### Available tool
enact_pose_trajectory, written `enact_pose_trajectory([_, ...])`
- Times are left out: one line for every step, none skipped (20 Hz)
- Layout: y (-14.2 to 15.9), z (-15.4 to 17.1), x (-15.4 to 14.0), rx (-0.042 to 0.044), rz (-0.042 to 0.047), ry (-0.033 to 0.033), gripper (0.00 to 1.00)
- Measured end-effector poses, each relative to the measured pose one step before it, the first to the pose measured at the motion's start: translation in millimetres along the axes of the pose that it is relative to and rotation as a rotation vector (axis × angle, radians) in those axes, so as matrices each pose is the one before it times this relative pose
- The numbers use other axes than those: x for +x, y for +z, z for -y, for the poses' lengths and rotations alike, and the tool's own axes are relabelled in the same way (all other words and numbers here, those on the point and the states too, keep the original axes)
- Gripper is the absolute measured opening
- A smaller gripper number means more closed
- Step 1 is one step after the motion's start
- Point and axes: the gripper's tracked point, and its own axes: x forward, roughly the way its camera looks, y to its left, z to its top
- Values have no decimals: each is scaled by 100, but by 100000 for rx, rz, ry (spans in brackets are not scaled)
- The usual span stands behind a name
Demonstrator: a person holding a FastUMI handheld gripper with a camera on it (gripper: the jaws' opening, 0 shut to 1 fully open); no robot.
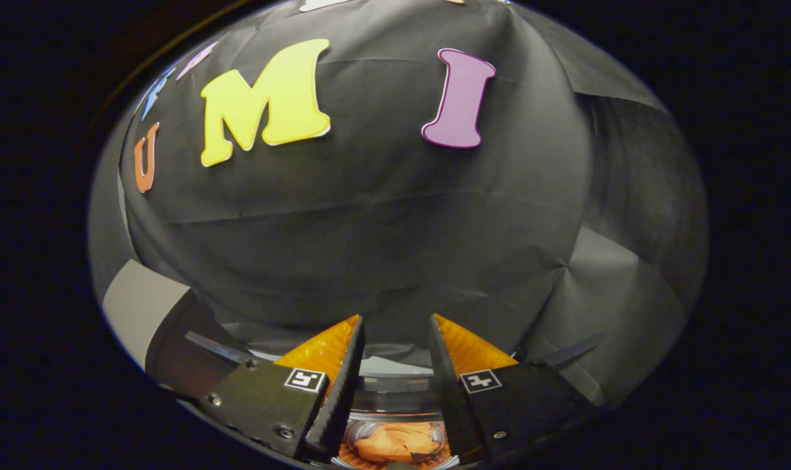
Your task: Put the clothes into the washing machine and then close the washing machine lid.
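- Black cloth is draping across the booth wall point(395, 215) and taking up the upper and middle frame, creased and folded, with a seam running down the right side.
- Pale grey surface point(131, 307) is showing at the lower left of the frame, beside a dark curved edge.
- At the bottom centre of the frame, the tongs point(395, 329) are pointing forward toward the cloth wall, their two fingers standing apart with a clear gap between them and nothing pressed between the tips.
- One finger point(346, 385) is rising left of centre, the other right of centre, each carrying a small square marker near its base.
- Down in the gap between the fingers, at the very bottom of the frame, the washing machine point(395, 398) is showing as a round opening with a shiny rim.
- Inside that opening, an orange piece of clothes point(395, 442) is lying crumpled in the drum, below and between the fingers, apart from the tips.
- Whether the washing machine's lid is up or down is not readable from this angle.
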Motion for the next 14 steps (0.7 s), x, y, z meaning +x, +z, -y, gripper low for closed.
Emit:
enact_pose_trajectory([12, -19, -113, -56, 606, -149, 62])
enact_pose_trajectory([-50, -23, -31, -5, 715, -150, 62])
enact_pose_trajectory([-37, 2, 26, -128, 816, -17, 62])
enact_pose_trajectory([46, -23, 77, -120, 750, 91, 62])
enact_pose_trajectory([14, 7, -32, -130, 354, 185, 62])
enact_pose_trajectory([-1, -7, -13, -56, 166, 129, 62])
enact_pose_trajectory([107, -5, -37, -171, 148, 123, 62])
enact_pose_trajectory([8, -32, 6, -53, 208, 66, 62])
enact_pose_trajectory([-131, -25, -76, -130, 354, 51, 62])
enact_pose_trajectory([29, 13, -18, -174, 340, 132, 62])
enact_pose_trajectory([21, -33, 39, -121, 553, 186, 62])
enact_pose_trajectory([7, -6, -59, -68, 125, 231, 62])
enact_pose_trajectory([-206, -24, -31, -108, -306, 251, 62])
enact_pose_trajectory([2, 3, -93, -87, -371, 265, 62])
